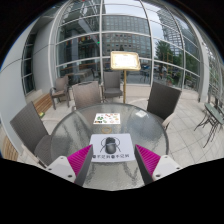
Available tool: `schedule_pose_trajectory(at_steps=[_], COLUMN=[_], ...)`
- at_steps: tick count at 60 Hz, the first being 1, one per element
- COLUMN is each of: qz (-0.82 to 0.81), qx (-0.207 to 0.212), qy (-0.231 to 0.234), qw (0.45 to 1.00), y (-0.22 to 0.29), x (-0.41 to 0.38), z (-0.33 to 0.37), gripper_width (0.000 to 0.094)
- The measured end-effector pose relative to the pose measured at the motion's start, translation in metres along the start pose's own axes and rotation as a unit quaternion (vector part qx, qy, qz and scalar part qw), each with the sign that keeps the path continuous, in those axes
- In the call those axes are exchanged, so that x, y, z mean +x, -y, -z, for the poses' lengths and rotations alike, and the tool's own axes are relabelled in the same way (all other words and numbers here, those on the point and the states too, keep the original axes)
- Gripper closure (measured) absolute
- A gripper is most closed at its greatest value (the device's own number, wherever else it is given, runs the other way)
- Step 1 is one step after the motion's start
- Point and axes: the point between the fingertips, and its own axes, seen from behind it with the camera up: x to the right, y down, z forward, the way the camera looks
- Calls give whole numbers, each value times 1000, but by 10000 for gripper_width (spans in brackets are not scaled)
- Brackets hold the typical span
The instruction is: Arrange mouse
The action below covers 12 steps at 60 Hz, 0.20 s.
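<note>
One gripper (pixel 111 163) is in view, with two fingers, each bearing a magenta pad (pixel 80 159). The fingers stand wide apart, nothing pressed between them.

One mouse (pixel 110 148) is present. It is dark, rounded and compact, and lies on a white sheet (pixel 110 158) with dark print, between the two fingers and slightly ahead of their tips. A gap shows at either side of the mouse; neither finger touches it.

A second white printed sheet (pixel 107 119) lies farther along the same surface, beyond the mouse.

Both sheets rest on one round glass table (pixel 65 128). Five chairs are counted about it: three (pixel 88 94) beyond the far rim and one at each side. One sign stand (pixel 124 61) is placed beyond the chairs, before a glass building front (pixel 110 35).
</note>
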Motion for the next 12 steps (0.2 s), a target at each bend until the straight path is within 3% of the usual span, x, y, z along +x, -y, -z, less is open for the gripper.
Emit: schedule_pose_trajectory(at_steps=[12], qz=[-6], qx=[10], qy=[6], qw=[1000], y=[5], x=[0], z=[6], gripper_width=[100])
